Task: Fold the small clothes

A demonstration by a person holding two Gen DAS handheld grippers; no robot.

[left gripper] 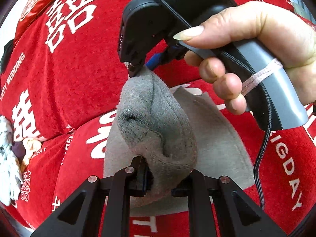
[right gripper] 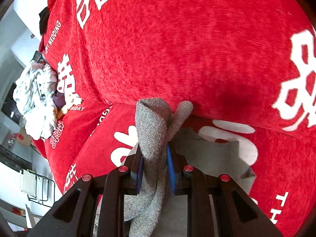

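Both grippers angle downward over the red sofa cover (right gripper: 197,49). The left gripper (left gripper: 158,179) and right gripper (right gripper: 154,169) each clamp the grey sock (left gripper: 158,122), stretched between them.

wrist views close over red sofa (left gripper: 65,75), sharing grey sock (left gripper: 158,122) (angled downward)

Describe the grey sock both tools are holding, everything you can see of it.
The grey sock is a knitted, slightly fuzzy fabric with a darker curved seam. It hangs in the air, bunched and twisted, stretched between the two tools above a grey cloth on the red sofa cover. The left tool pinches one end; the right tool clamps the other, which folds over beyond its blue pads. Nothing else touches it.
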